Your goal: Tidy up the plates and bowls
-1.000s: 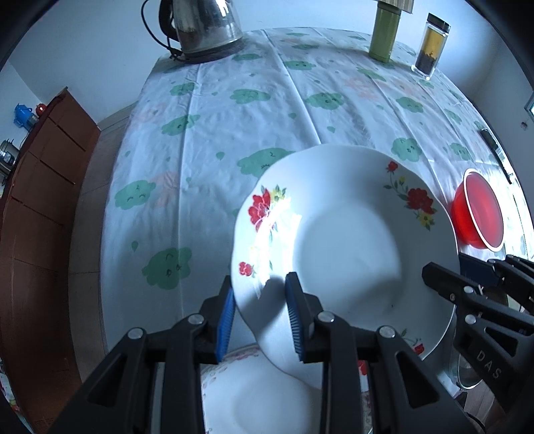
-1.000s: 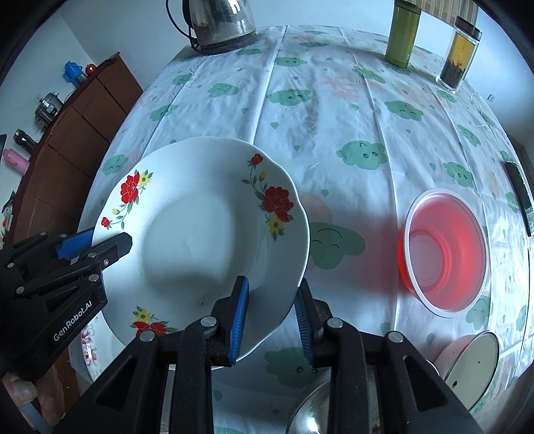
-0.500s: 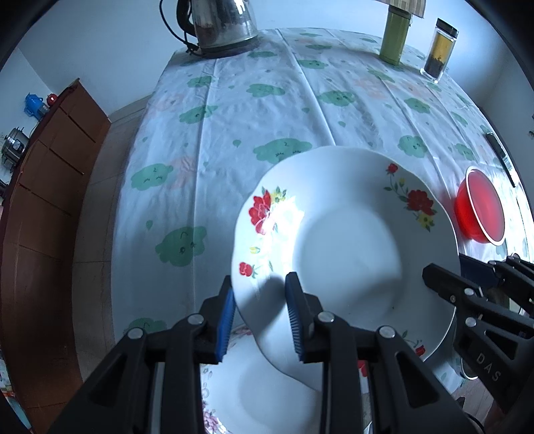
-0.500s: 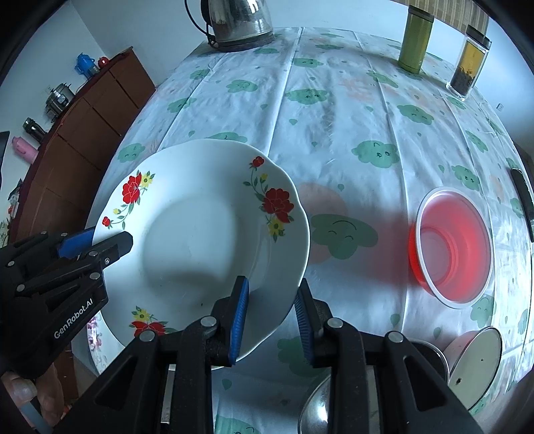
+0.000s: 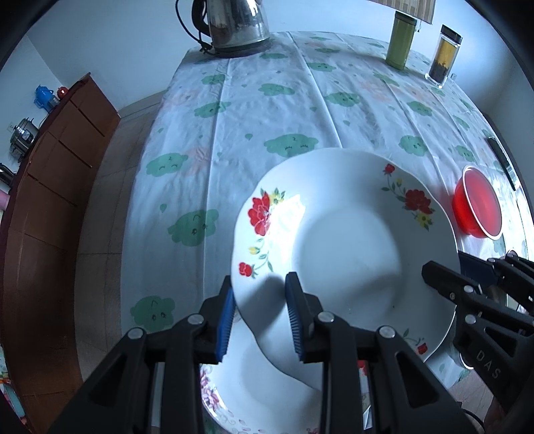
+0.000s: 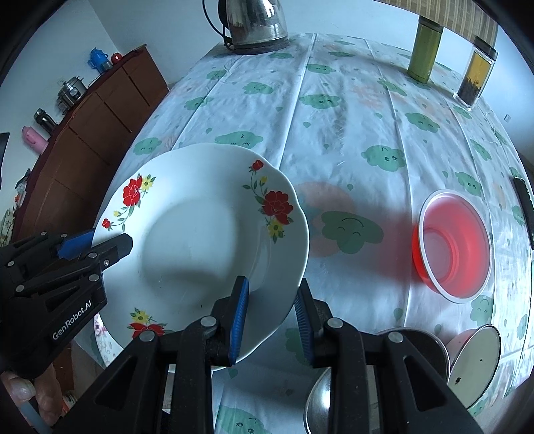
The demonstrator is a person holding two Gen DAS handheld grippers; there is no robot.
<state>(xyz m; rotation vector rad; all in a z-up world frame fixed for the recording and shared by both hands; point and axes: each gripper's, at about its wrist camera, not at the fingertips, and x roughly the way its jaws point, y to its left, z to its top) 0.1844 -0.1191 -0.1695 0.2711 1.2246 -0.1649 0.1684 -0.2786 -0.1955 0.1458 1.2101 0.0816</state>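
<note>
Gripping opposite edges of the flowered plate (image 5: 347, 253), the left hand-held gripper (image 5: 260, 313) and the right hand-held gripper (image 6: 272, 317) each stand narrowly parted with their blue pads clamped on the rim. The plate hangs above the near edge of the table (image 5: 267, 140), over a second plate (image 5: 260, 394) lying below. To do this carry well, I judge both hands should keep level with each other, so the rim neither twists nor slips, and set it down flat. Farther out a red bowl (image 6: 452, 245) sits on the cloud-print cloth, with a kettle (image 5: 233, 25), a green canister (image 6: 425, 50) and a jar (image 6: 475, 75) at the far side. A wooden cabinet (image 5: 50, 207) flanks the table.
</note>
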